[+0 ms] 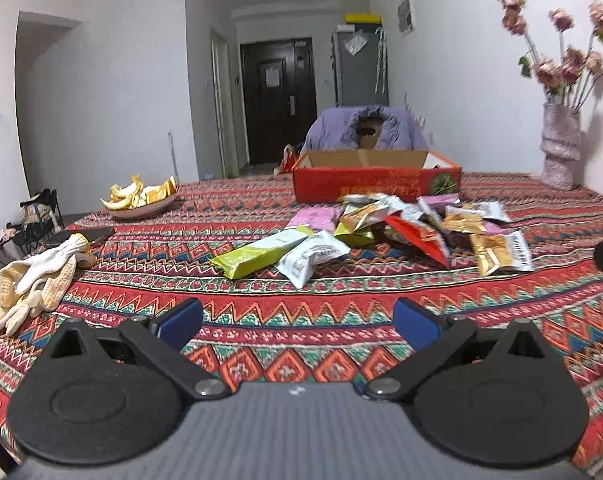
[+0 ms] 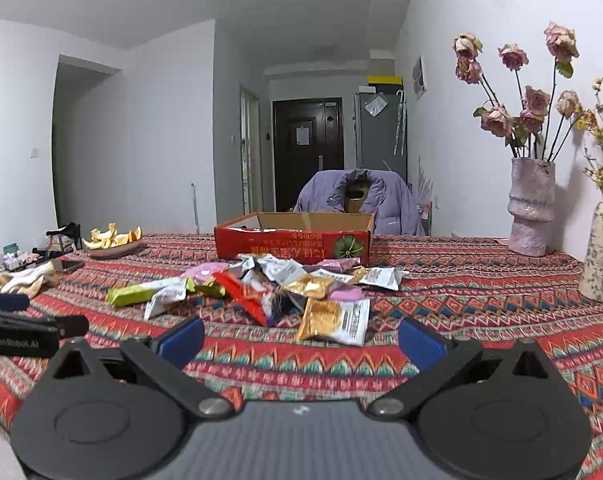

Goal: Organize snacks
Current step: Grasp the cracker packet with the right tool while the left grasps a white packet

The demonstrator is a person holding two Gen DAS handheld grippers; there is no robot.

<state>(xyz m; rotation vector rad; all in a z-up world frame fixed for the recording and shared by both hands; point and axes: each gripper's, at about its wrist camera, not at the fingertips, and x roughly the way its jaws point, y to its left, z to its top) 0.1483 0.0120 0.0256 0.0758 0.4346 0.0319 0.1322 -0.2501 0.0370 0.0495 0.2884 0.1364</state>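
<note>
A heap of snack packets lies mid-table in front of an open red cardboard box. A green packet and a white one lie at the heap's left. A gold-and-white packet lies nearest the right gripper. My left gripper hovers open over the cloth, short of the green packet, with nothing between its blue pads. My right gripper is open too, just before the gold packet. The left gripper's body shows at the right wrist view's left edge.
A patterned tablecloth covers the table. White work gloves and a phone lie at the left, with a plate of orange peels behind. A pink vase of dried roses and a floral vase stand right. A jacket-draped chair stands behind the box.
</note>
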